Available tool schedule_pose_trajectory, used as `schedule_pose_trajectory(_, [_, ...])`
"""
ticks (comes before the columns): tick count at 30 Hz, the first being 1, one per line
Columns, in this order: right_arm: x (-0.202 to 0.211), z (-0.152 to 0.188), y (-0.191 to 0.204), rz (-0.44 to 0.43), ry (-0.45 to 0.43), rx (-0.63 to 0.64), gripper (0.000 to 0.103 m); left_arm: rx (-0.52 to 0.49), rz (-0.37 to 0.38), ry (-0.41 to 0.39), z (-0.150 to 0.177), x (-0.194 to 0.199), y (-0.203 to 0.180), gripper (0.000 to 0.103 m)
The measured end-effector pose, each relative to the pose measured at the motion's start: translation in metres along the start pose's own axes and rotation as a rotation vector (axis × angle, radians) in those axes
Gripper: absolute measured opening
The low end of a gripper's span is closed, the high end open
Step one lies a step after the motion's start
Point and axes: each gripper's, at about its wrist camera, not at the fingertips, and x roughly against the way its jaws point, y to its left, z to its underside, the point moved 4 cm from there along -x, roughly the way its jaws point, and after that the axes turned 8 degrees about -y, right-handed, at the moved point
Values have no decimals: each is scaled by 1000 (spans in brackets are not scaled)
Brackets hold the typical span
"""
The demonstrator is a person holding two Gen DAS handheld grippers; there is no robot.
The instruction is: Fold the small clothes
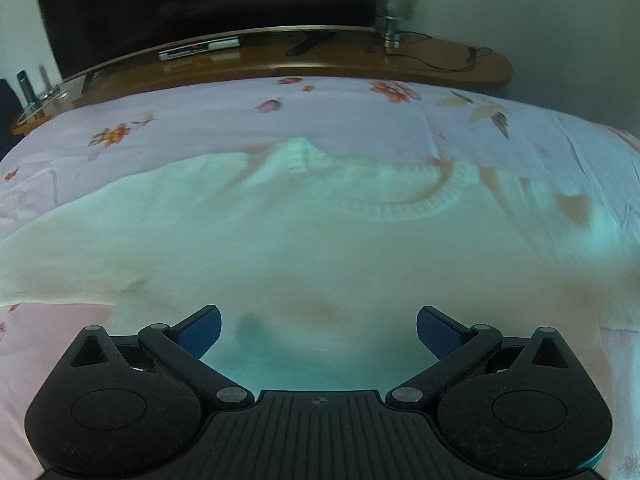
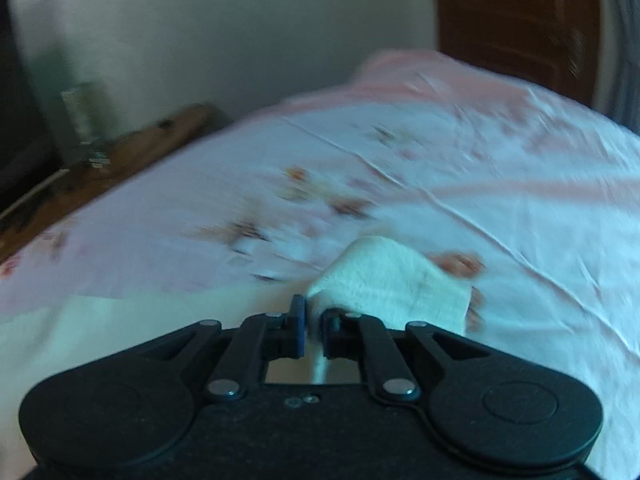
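A small white knit sweater (image 1: 280,248) lies spread flat on the bed, its ribbed neckline (image 1: 404,208) toward the far side and one sleeve reaching left. My left gripper (image 1: 319,330) hovers over the sweater's lower body, its blue pads wide apart with nothing between them. In the right wrist view my right gripper (image 2: 314,322) is shut on a bunched fold of the white sweater (image 2: 384,276), which rises as a peak just beyond the pads. The rest of the sweater (image 2: 120,320) spreads off to the left there.
The bed wears a pale pink floral sheet (image 1: 224,120), seen also as a sheet (image 2: 500,200) in the right view. Beyond the bed runs a wooden shelf (image 1: 360,60) with a dark television (image 1: 200,0), a set-top box, cables and a glass. A brown door (image 2: 516,16) stands at right.
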Motion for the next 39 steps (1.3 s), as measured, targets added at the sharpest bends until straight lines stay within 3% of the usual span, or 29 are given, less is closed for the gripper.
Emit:
schedule_pose_trajectory(5, [32,-3,121,-244,-64,144,8,55,-20,-26,-8,7,42,103])
schedule_pose_trajectory(8, [52,14,203,-410,-42,207,8,78,-28,-28,-10,8,69,103])
schedule_pose_trajectory(11, [62,47,272,-547,40,259,10,108,-18,-15,-11,4,93,103])
schedule_pose_trajectory(13, [63,72,305,-617,136,281,31,149,15,1,-12,2,106,103])
schedule_pose_trajectory(15, [67,90,323,-652,183,318,33,194,75,9,-12,0,112,103])
schedule_pose_trajectory(19, [73,89,311,-619,173,322,36,189,166,23,-12,-7,96,103])
schedule_pose_trajectory(22, [68,81,276,-521,152,310,43,55,195,-2,-12,-8,61,103])
schedule_pose_trajectory(26, [63,76,228,-405,155,275,44,-111,267,-15,-10,-8,-3,103])
schedule_pose_trajectory(31, [65,82,190,-333,150,245,44,-298,217,-61,-5,-24,-65,103])
schedule_pose_trajectory(34, [65,84,174,-312,147,242,46,-310,207,-58,-5,-37,-78,103])
schedule_pose_trajectory(36, [65,85,169,-298,146,237,46,-244,232,-89,-8,-40,-74,102])
schedule_pose_trajectory(37, [65,86,165,-291,149,231,47,-203,241,-101,-9,-42,-69,83])
schedule_pose_trajectory(39, [62,87,159,-280,156,221,47,-134,260,-98,-11,-46,-58,68])
